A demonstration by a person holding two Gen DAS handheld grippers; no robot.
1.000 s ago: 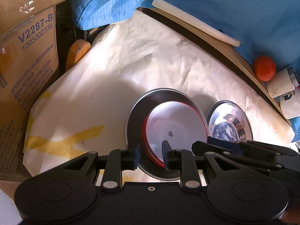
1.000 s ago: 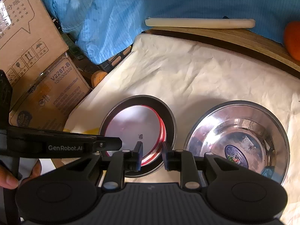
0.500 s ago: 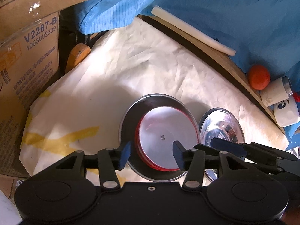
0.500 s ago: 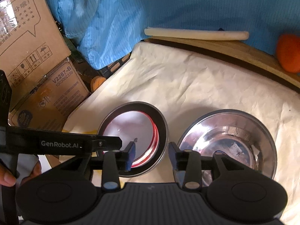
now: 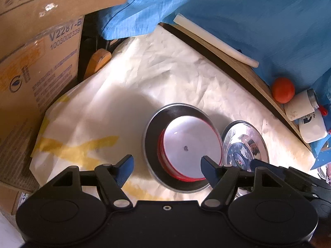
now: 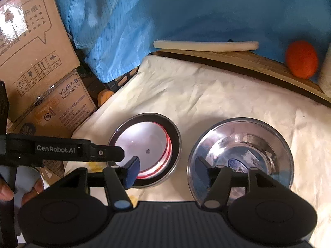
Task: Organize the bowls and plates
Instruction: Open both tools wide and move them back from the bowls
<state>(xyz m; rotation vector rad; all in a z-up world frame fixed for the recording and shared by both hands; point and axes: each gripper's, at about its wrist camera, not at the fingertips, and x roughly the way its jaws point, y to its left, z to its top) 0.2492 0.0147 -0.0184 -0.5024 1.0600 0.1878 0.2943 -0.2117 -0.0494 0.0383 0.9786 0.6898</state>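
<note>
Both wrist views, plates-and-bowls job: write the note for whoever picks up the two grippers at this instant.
Left gripper: jaws opening, nothing pressed between the pads; it hangs over the near rim of the dark bowl.
Right gripper: jaws opening, nothing held; it sits between the two bowls.
Things: the red-rimmed white dish lies nested inside the dark bowl on the cream paper. The shiny steel bowl stands apart just to its right, empty apart from a label on its bottom.
Done: dish stacked in the dark bowl.
Left: probably the steel bowl, not yet stacked with the others.
</note>
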